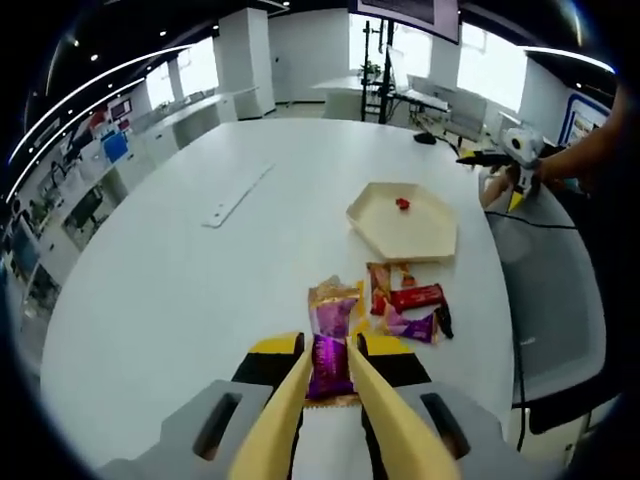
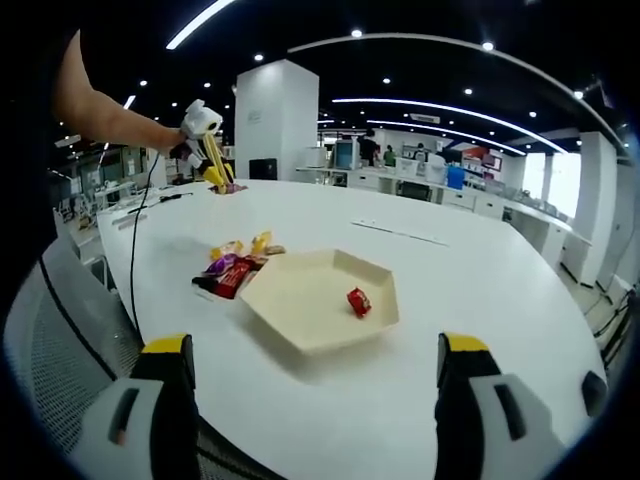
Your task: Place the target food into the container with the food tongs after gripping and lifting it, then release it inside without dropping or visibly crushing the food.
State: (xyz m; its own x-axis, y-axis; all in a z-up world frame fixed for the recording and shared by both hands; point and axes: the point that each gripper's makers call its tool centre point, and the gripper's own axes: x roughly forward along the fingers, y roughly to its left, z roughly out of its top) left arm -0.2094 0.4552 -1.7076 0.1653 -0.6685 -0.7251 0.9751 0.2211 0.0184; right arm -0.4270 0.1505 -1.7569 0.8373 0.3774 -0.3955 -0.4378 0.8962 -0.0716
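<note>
My left gripper (image 1: 332, 350) is shut on a pair of cream food tongs (image 1: 285, 405). The tong tips pinch a purple wrapped candy (image 1: 329, 366), held above the white table. A cream hexagonal tray (image 1: 420, 235) lies farther out, with one red candy (image 1: 403, 203) in it. In the right gripper view the left gripper (image 2: 201, 125) is raised at the far left, tongs (image 2: 215, 165) pointing down with the purple candy (image 2: 232, 187) at their tips. My right gripper (image 2: 315, 352) is open and holds nothing, close to the tray (image 2: 290, 320) with its red candy (image 2: 358, 301).
Several wrapped snacks (image 1: 405, 300) lie in a pile between tongs and tray, also the pile (image 2: 235, 265) left of the tray. A white strip (image 1: 235, 197) lies on the table (image 1: 160, 300). A black cable (image 1: 525, 225) runs along the edge. Mesh chair (image 2: 60, 330) nearby.
</note>
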